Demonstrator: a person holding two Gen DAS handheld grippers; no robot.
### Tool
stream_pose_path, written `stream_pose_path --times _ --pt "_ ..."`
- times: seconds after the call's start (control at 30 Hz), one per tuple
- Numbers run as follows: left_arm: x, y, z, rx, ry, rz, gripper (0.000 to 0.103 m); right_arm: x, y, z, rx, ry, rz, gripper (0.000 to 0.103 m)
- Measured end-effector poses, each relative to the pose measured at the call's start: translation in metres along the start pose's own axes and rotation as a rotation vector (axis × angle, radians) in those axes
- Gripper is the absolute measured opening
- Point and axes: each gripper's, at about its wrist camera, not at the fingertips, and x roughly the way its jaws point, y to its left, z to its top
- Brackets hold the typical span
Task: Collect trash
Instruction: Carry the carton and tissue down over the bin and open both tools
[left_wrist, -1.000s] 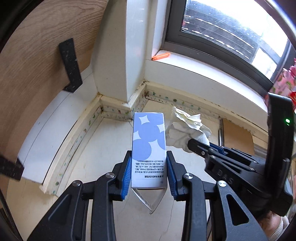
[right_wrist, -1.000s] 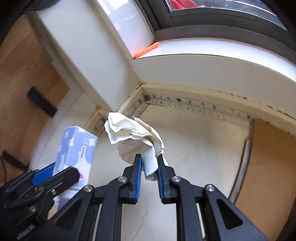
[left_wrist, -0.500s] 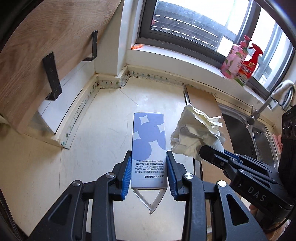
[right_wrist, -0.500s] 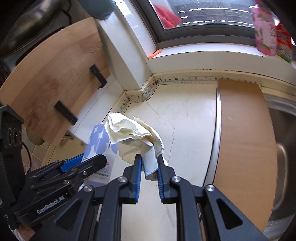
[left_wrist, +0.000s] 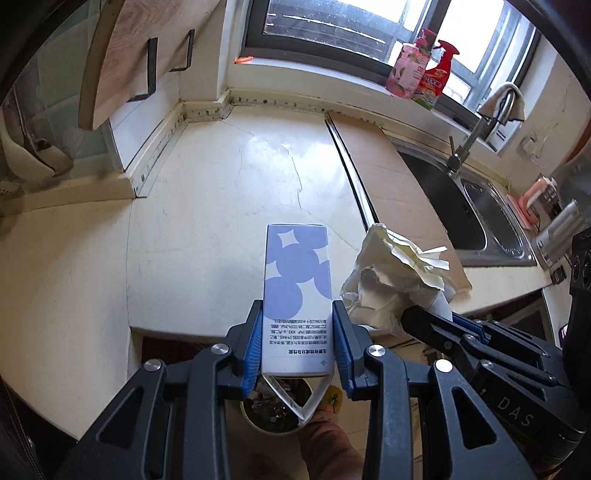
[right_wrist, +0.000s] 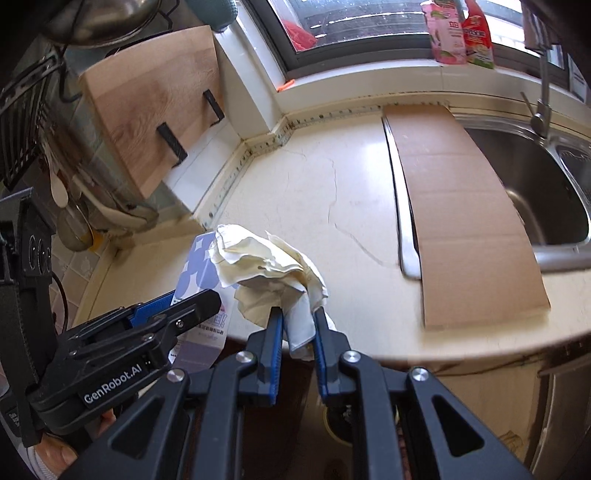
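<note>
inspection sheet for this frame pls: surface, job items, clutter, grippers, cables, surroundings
Surface: cream countertop, cracked; cardboard sheet lies beside the sink.
Job's things: blue-and-white carton and crumpled paper, both held clear of the counter.
Clutter: nothing loose seen on the counter.
Grippers: left gripper shut on the carton; right gripper shut on the paper.
Cables: nothing seen.
Surroundings: window, two bottles on the sill, faucet, wall-mounted wooden board, bin below the counter edge.

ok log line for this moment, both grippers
left gripper: shut on blue-white carton | right gripper: shut on crumpled paper | both at counter front edge
</note>
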Motion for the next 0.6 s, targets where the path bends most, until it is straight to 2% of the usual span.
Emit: stream_pose_path --times 0.33,0.5,0.6 --pt "0.039 -0.002 -0.084 -0.004 0.162 -0.026 0.033 0.01 -0.015 -0.077 0.073 0.132 -0.073 0.015" --pt "0.071 -0.002 -0.121 -0.002 0.227 -0.015 0.033 0.035 -0.035 -0.118 0.121 0.222 -0.09 0.016" --pt "0.096 0.003 -0.145 -0.036 0.28 -0.011 0.033 0.052 -0.049 -0.142 0.149 0.266 -0.105 0.016"
